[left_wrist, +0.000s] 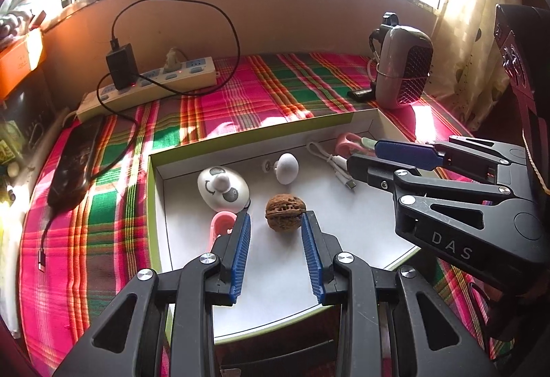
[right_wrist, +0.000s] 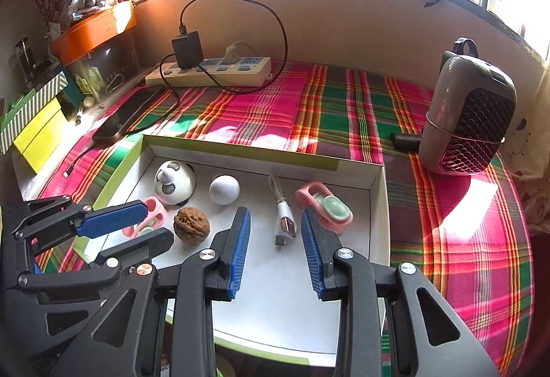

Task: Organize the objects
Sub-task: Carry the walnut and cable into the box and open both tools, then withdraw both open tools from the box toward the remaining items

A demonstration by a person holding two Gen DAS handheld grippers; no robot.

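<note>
A shallow white box with a green rim (left_wrist: 151, 205) lay on a plaid-covered worktop (left_wrist: 240, 95). Inside it sat a walnut (left_wrist: 284, 212), a panda-faced egg toy (left_wrist: 222, 187), a white ball (left_wrist: 287, 167), a short white USB cable (right_wrist: 284, 218) and two pink clips (right_wrist: 325, 206).

The left hand-held gripper (left_wrist: 276, 222) hovered over the box with its blue pads spread and nothing between them. The walnut lay on the box floor just ahead of its fingertips, closest to the right one; whether that one touched it could not be told.

The right hand-held gripper (right_wrist: 275, 220) hung over the right half of the box, jaws apart and pinching nothing. The cable's plug end lay between its fingertips on the box floor, and one pink clip sat just beyond the right fingertip.

A beige power strip (right_wrist: 209, 72) and a grey speaker (right_wrist: 471, 115) stood farther back on the cloth.
</note>
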